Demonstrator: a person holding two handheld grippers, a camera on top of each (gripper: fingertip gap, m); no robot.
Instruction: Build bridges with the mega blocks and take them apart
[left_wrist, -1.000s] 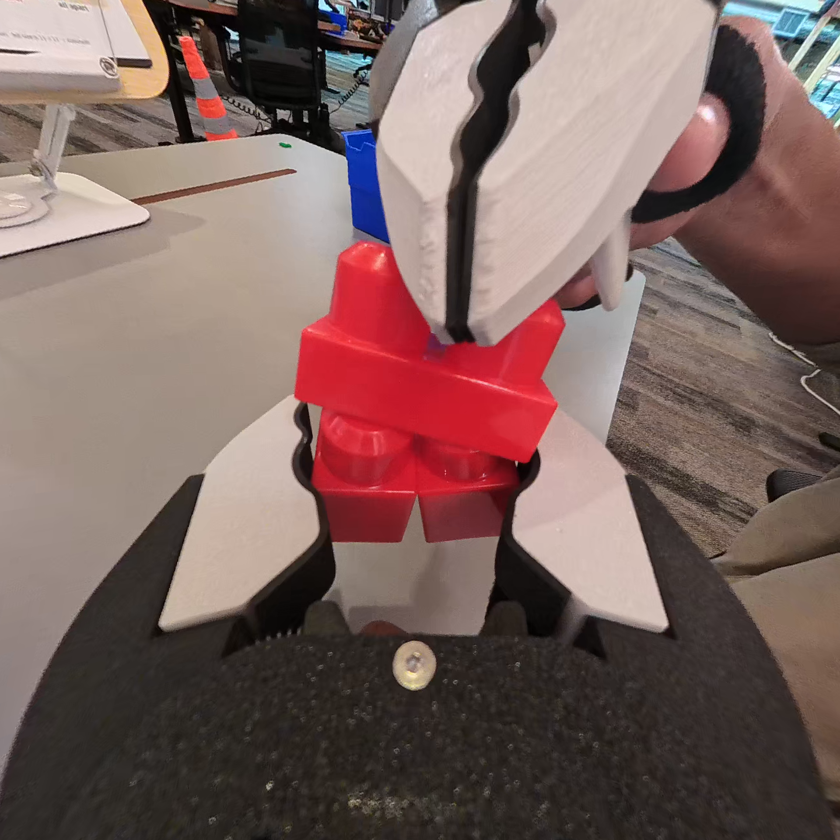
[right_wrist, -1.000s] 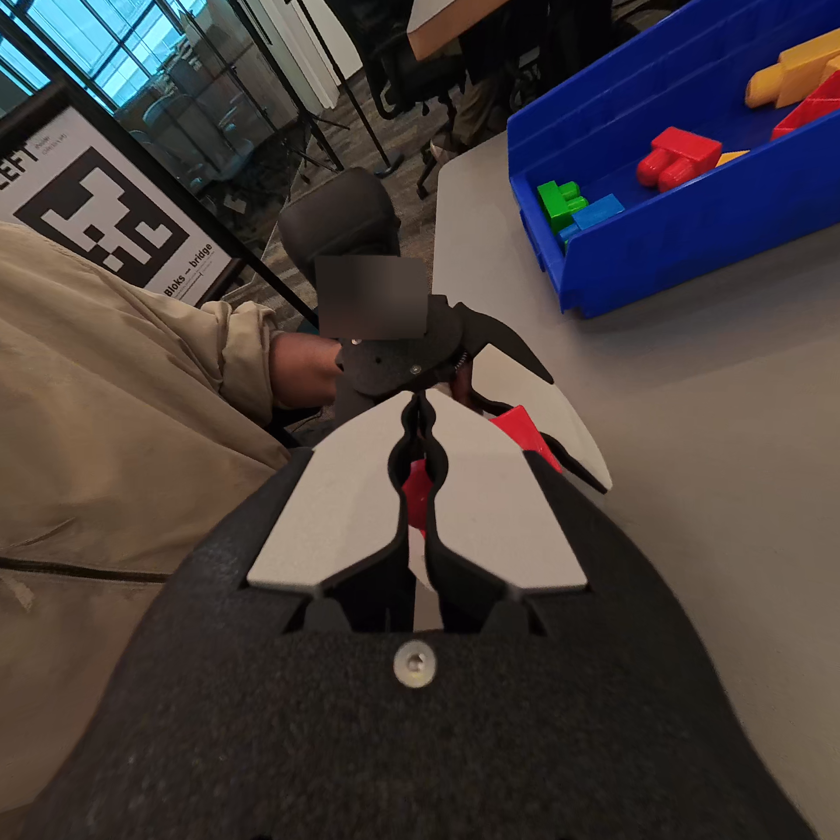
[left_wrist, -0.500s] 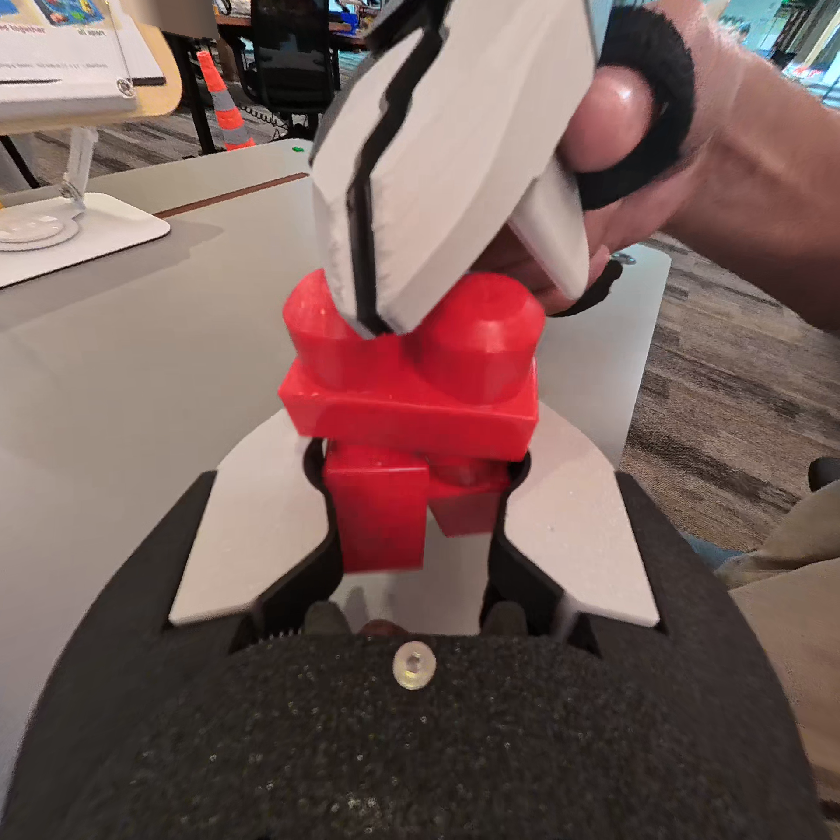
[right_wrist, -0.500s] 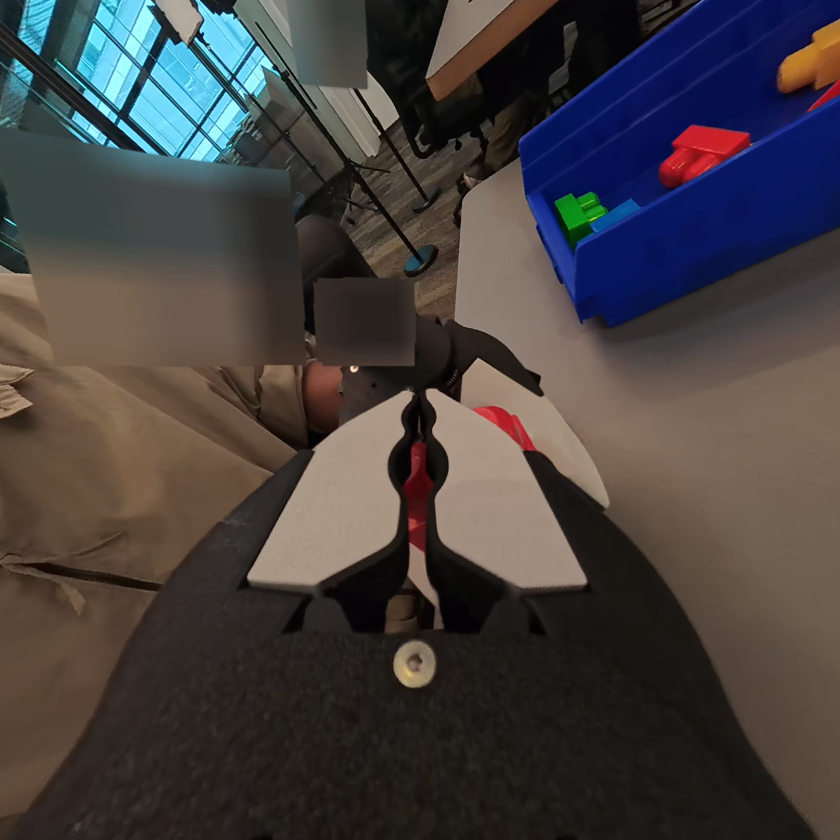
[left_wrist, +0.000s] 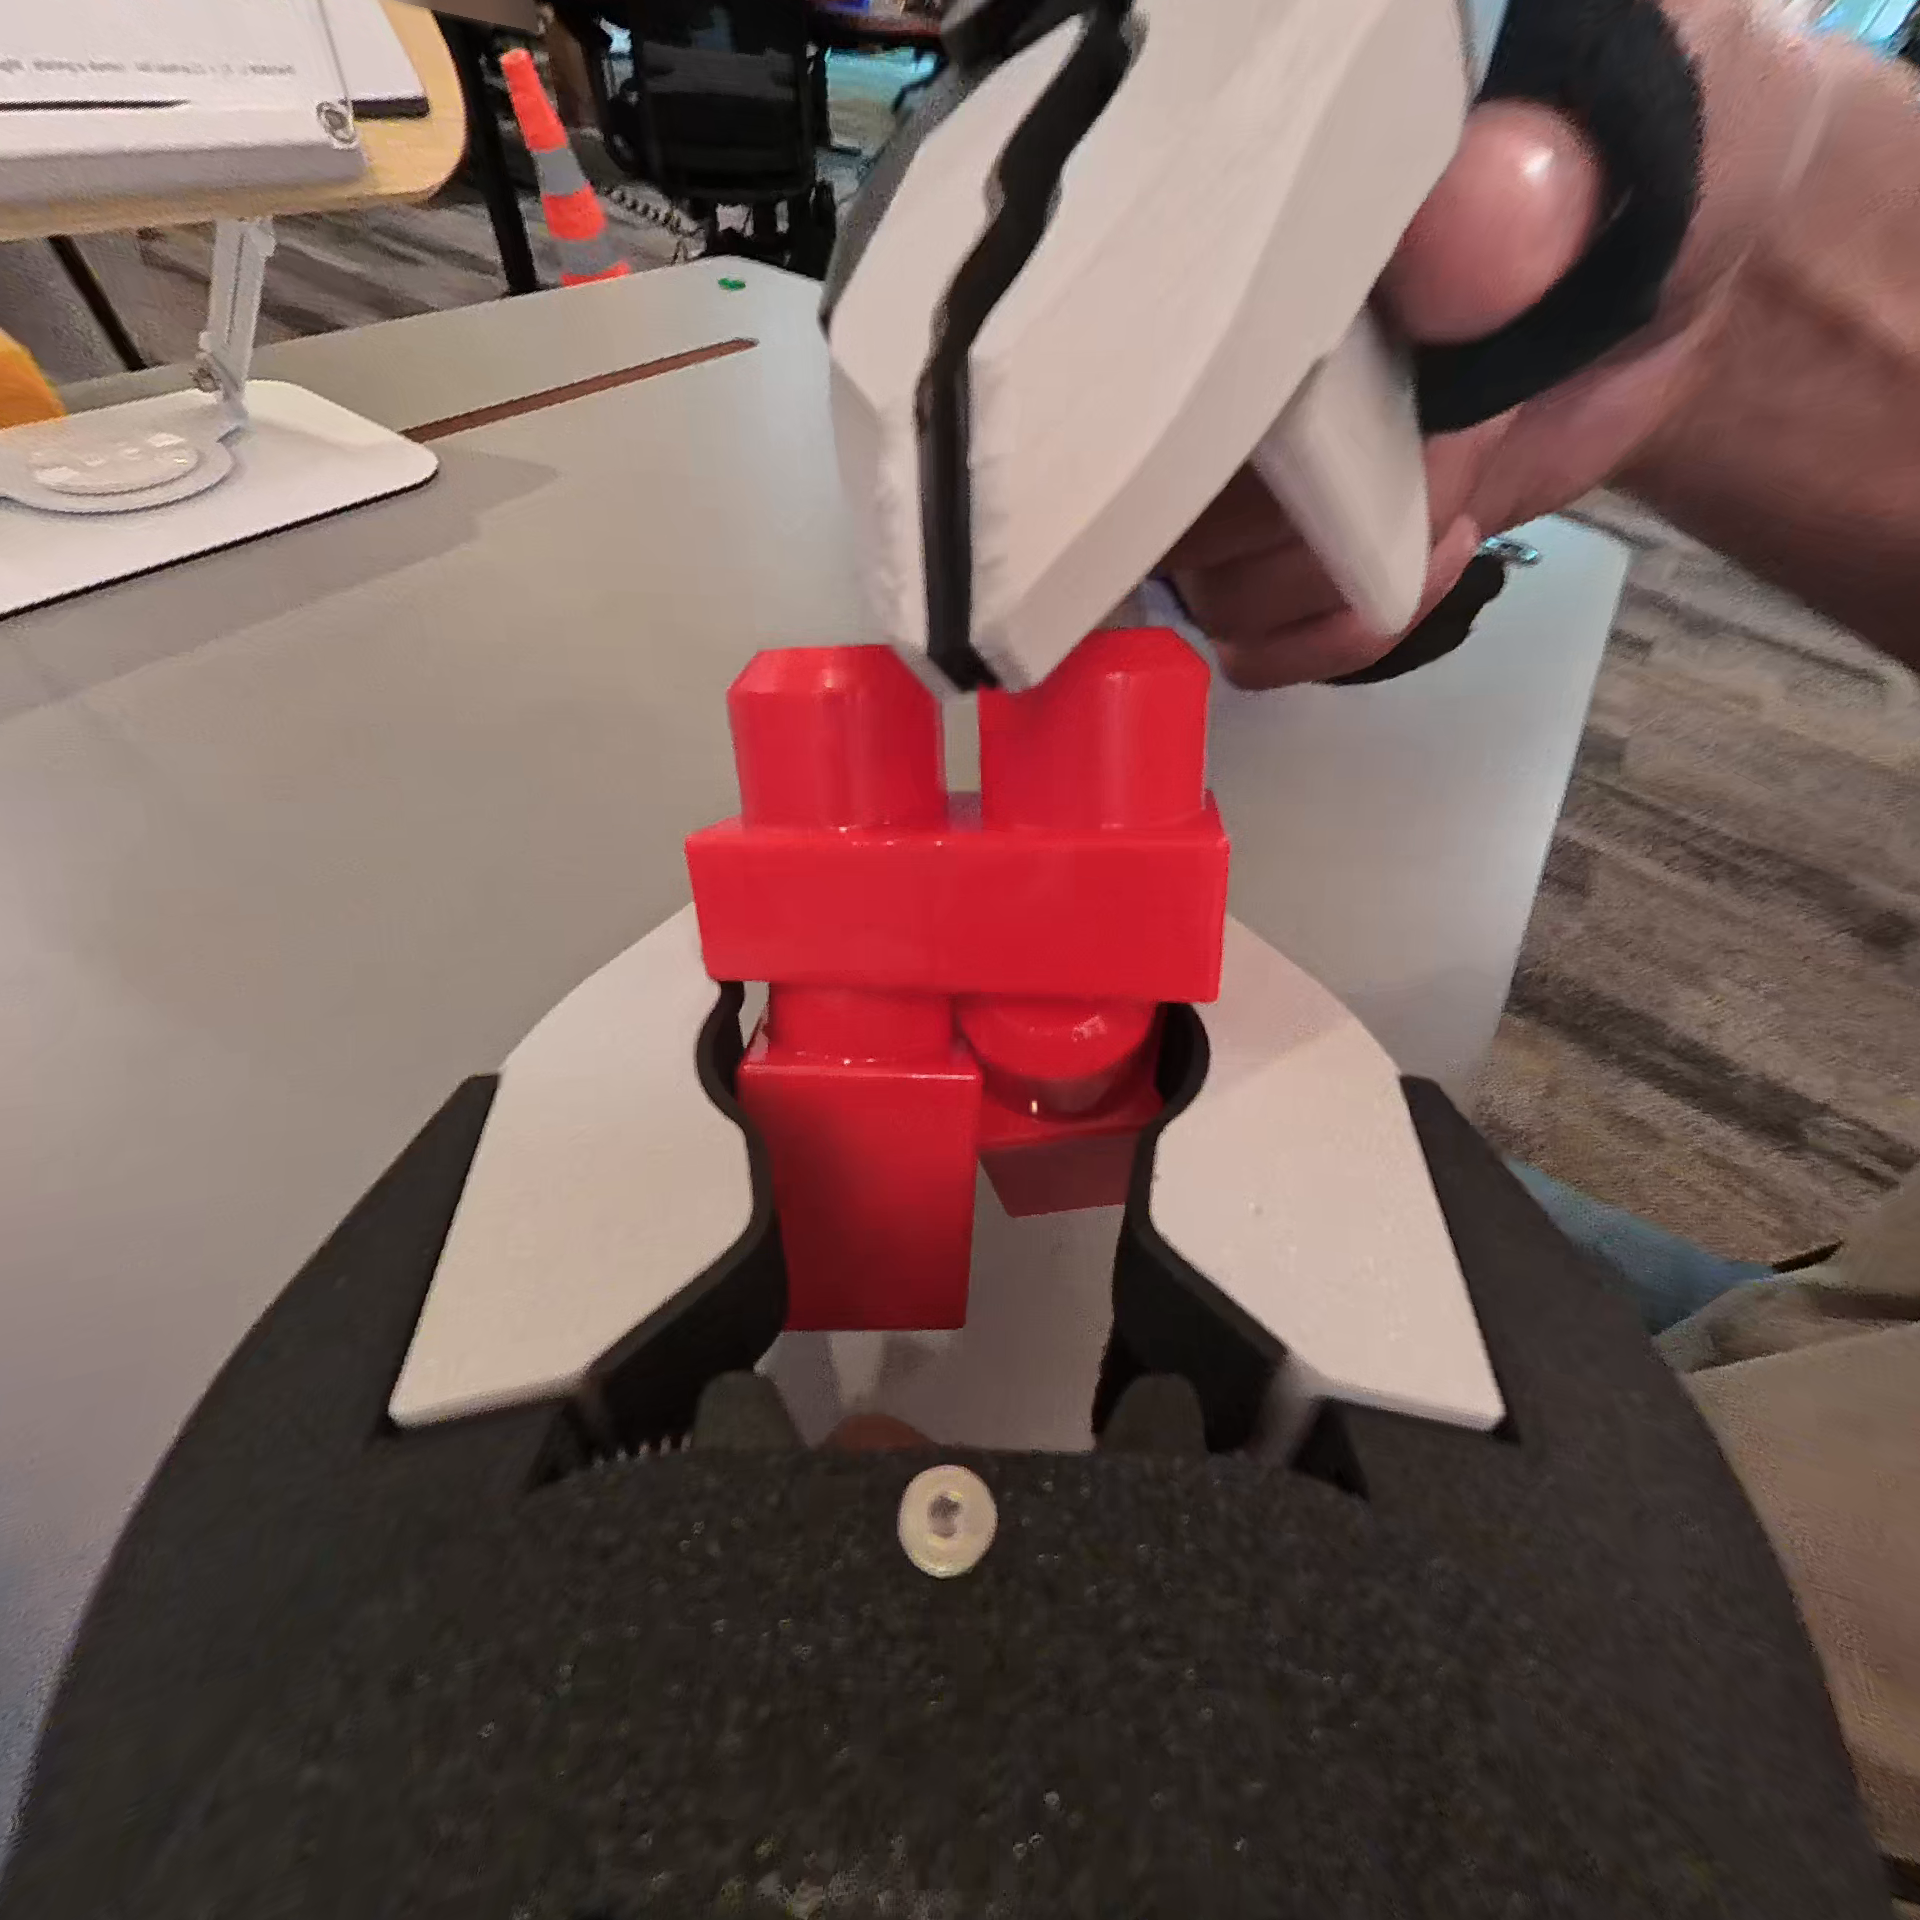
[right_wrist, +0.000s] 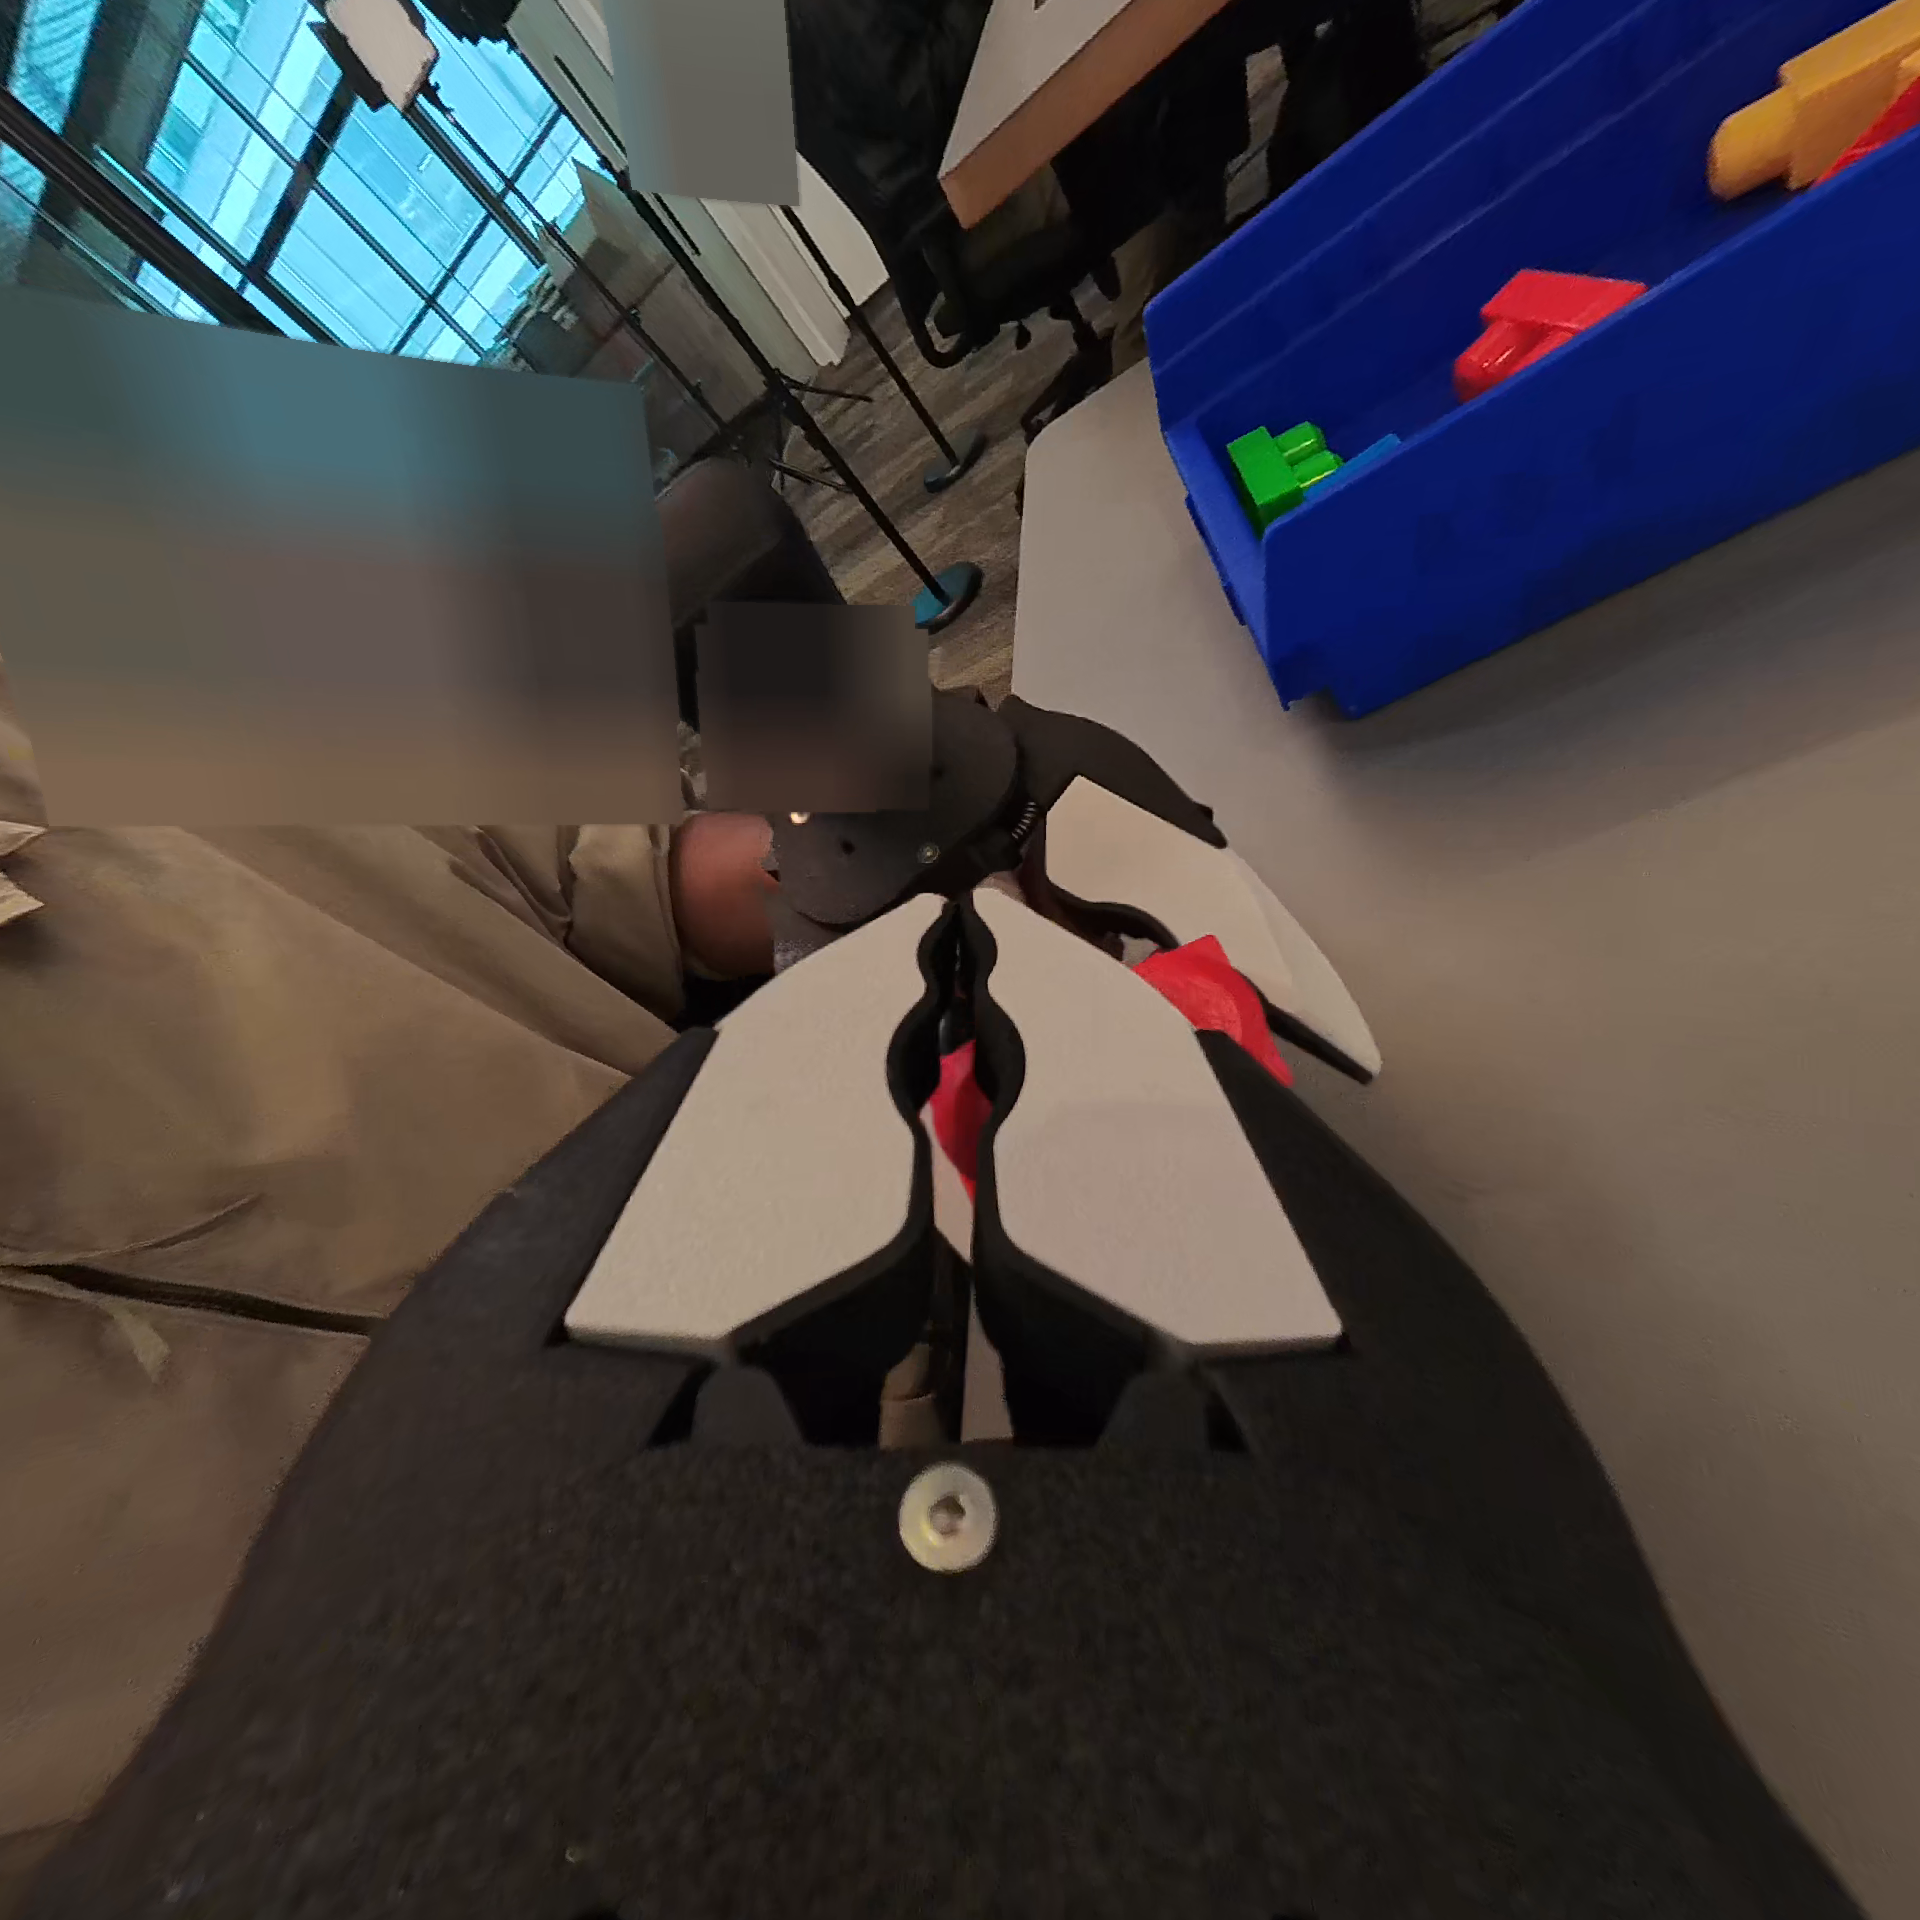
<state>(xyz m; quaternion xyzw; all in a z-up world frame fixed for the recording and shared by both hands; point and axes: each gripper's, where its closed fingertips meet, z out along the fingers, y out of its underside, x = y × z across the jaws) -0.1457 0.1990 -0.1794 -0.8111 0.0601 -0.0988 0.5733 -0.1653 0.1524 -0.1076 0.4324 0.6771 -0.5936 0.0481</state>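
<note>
In the left wrist view my left gripper (left_wrist: 956, 1039) is shut on two small red blocks (left_wrist: 862, 1195) standing side by side. A red two-stud block (left_wrist: 956, 904) lies level across their studs. My right gripper (left_wrist: 951, 675) comes down from above, shut and empty. Its tip sits in the gap between the top block's two studs. In the right wrist view my right gripper (right_wrist: 956, 920) points down at the red blocks (right_wrist: 956, 1112), which show through its jaws. The left gripper (right_wrist: 1164, 894) is behind them.
A blue bin (right_wrist: 1558, 582) with green (right_wrist: 1278, 473), red (right_wrist: 1538, 327) and yellow (right_wrist: 1829, 114) blocks stands on the grey table (right_wrist: 1558, 1039) to the right. A white stand base (left_wrist: 156, 478) sits far left. The table edge (left_wrist: 1538, 831) and floor lie right. Tip to tip, the grippers are about 8 cm apart.
The top red block was tilted and now lies level on the two lower blocks. The right gripper's tip has moved from the block's top to the gap between its studs.
</note>
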